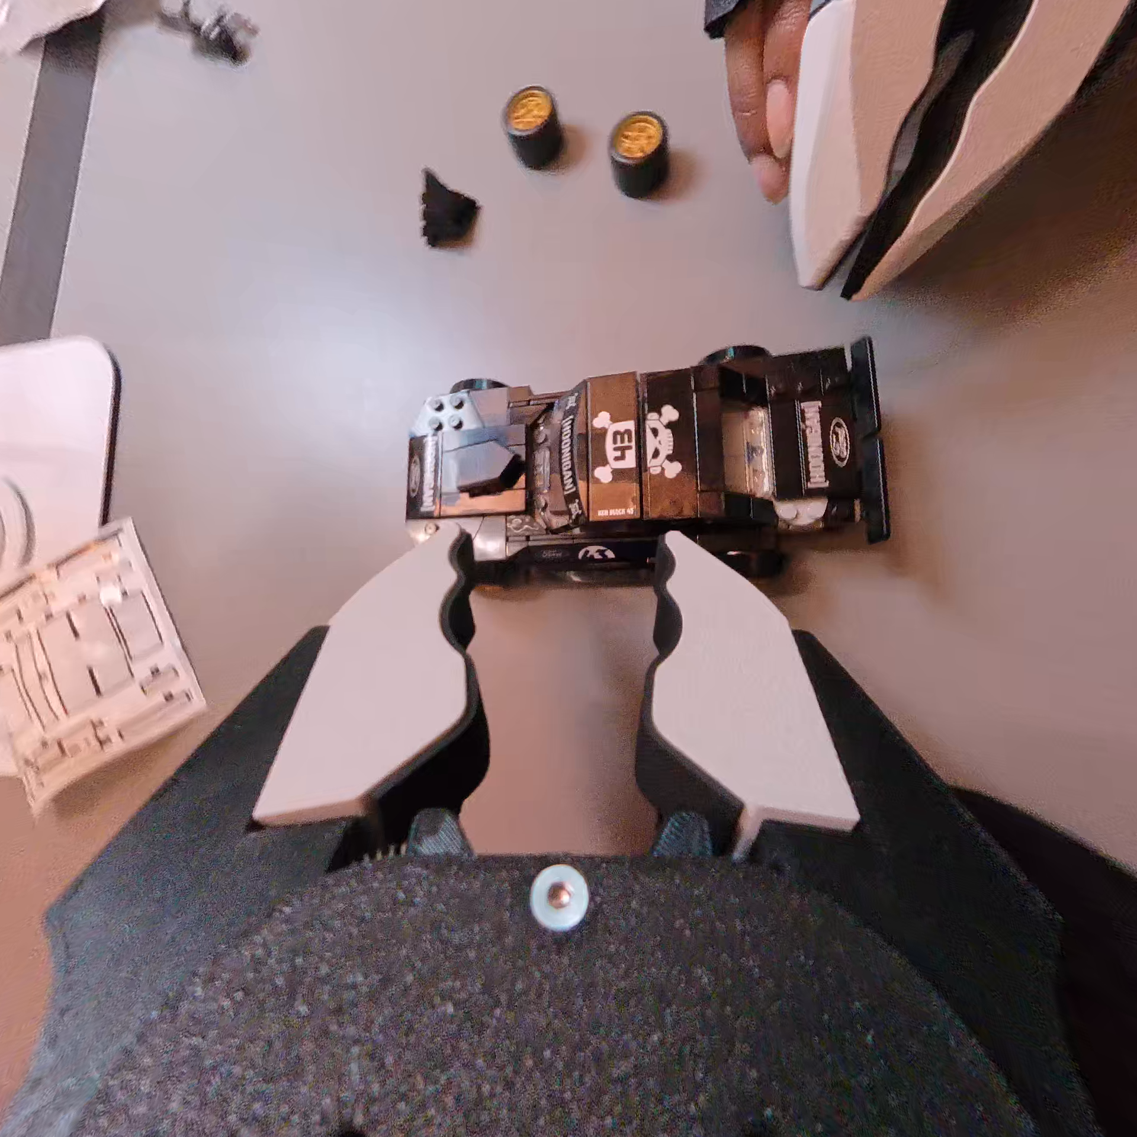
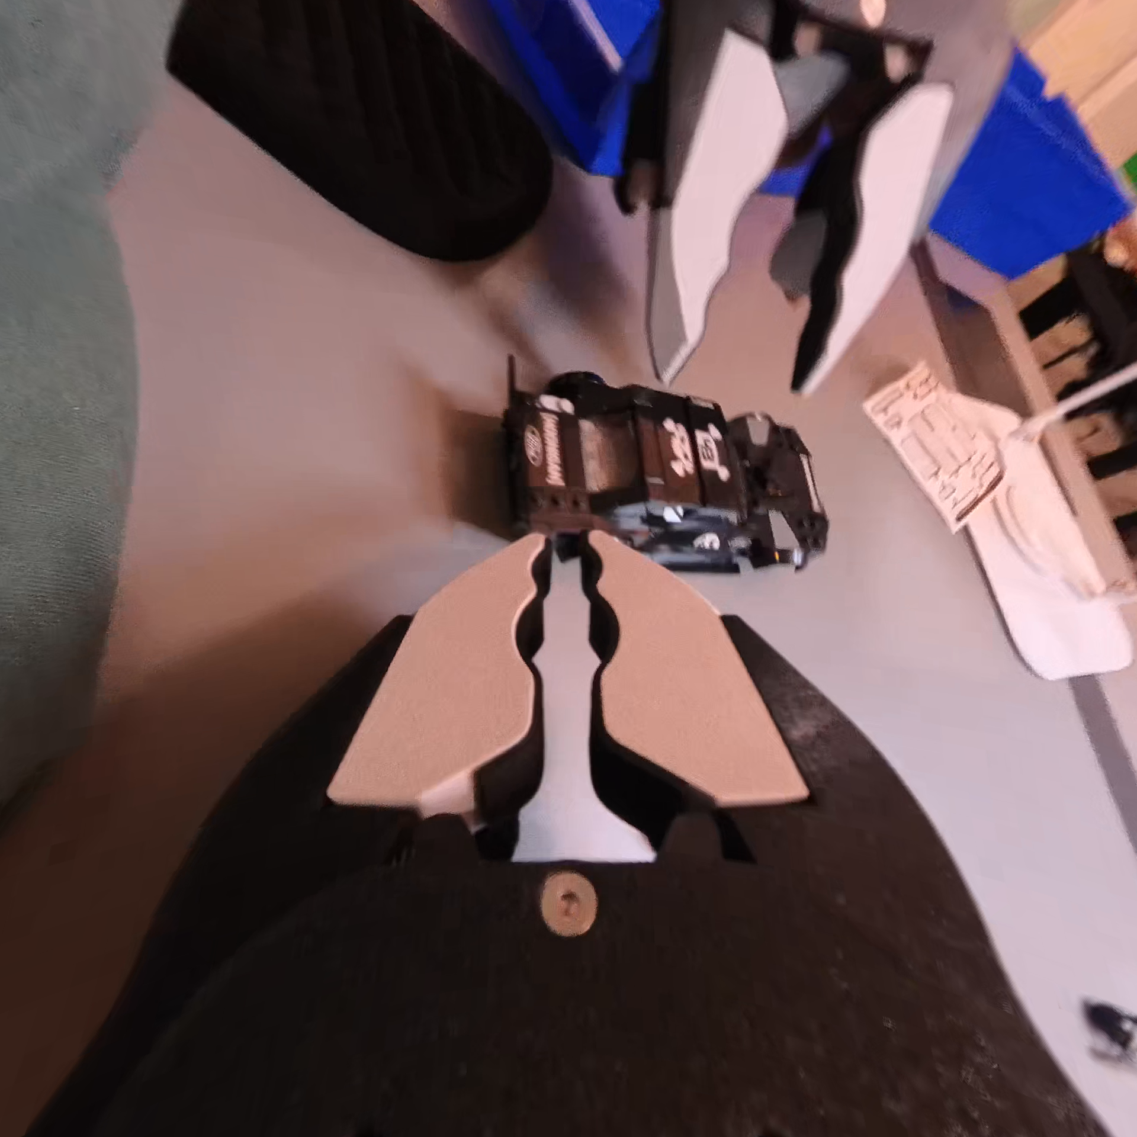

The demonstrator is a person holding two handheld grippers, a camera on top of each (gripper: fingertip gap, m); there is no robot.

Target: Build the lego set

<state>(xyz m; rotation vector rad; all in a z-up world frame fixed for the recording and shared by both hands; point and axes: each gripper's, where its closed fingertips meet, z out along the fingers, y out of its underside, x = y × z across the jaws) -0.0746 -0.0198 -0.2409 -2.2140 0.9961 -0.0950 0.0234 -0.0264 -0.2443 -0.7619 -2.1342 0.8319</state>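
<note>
The black lego car (image 1: 646, 458) sits on the grey bench (image 1: 277, 277), lying crosswise to the left gripper (image 1: 563, 544), its roof and decals facing up. The left gripper's jaws are spread wide and hold nothing; their tips come right up to the car's near side, one by the nose end and one near the middle — whether they actually touch I can't tell. Between the two fingers the bench shows bare.

The right gripper (image 2: 569, 541) comes at the car from the tail end, jaws drawn nearly together with only a narrow slit between them; the tips sit just at the car's rear lower corner, and the blur hides whether anything is pinched there. In the left wrist view that gripper enters from the upper right, a person's hand (image 1: 760, 104) wrapped around it.

Beyond the car there is open bench, then two loose black wheels with gold hubs (image 1: 534, 126) (image 1: 640, 151) standing side by side, and a small black piece (image 1: 446, 209) a little nearer. Off to the left, at the bench's edge, a sticker sheet (image 1: 86, 652) lies partly over a white bag (image 1: 52, 418) — well apart from the car. A dark strip (image 1: 46, 197) runs along the far left.
</note>
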